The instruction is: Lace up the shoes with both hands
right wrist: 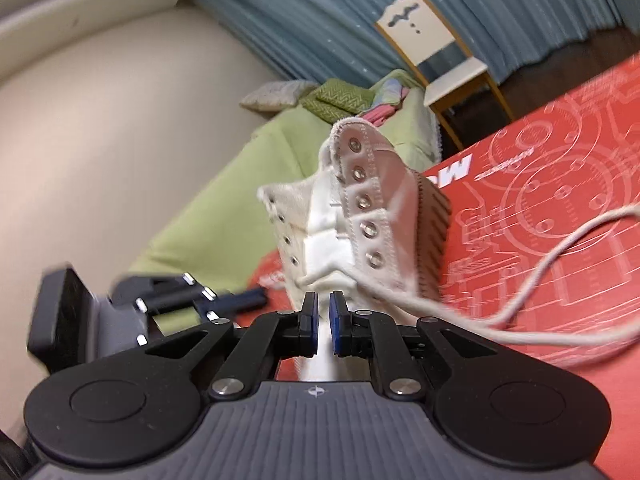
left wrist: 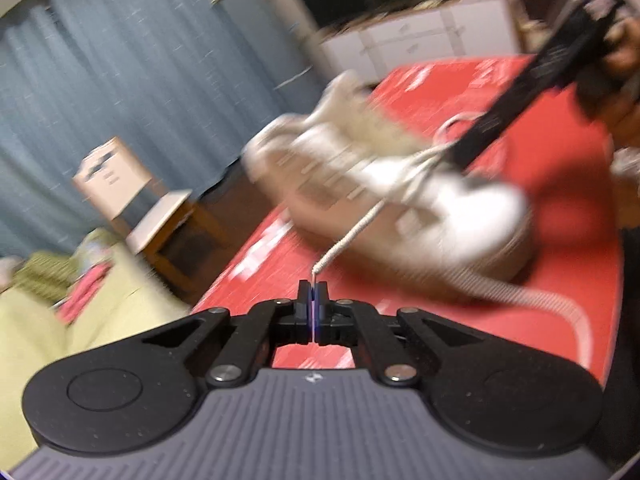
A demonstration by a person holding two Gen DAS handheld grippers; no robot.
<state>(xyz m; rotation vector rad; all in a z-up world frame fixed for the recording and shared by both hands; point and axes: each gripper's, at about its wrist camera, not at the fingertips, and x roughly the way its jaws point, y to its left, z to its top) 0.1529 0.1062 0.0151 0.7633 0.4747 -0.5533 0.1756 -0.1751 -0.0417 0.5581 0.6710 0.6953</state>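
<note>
White shoe [right wrist: 352, 216] on its side, partly laced, lace [right wrist: 532, 276] trailing loose.

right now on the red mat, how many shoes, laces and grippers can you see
white shoe: 1
white lace: 1, its tip pinched in the left gripper
grippers: 2, the left one and the right gripper, jaws apart
red mat: 1
total: 5

The shoe [right wrist: 352, 208] lies on the tabletop [right wrist: 560, 240], centre frame in the right wrist view. Its lace [right wrist: 540, 276] trails right across the tabletop. The chair [right wrist: 440, 60] stands behind, upper right; the bed [right wrist: 224, 200] lies left of the tabletop, cushions [right wrist: 320, 98] on it.
</note>
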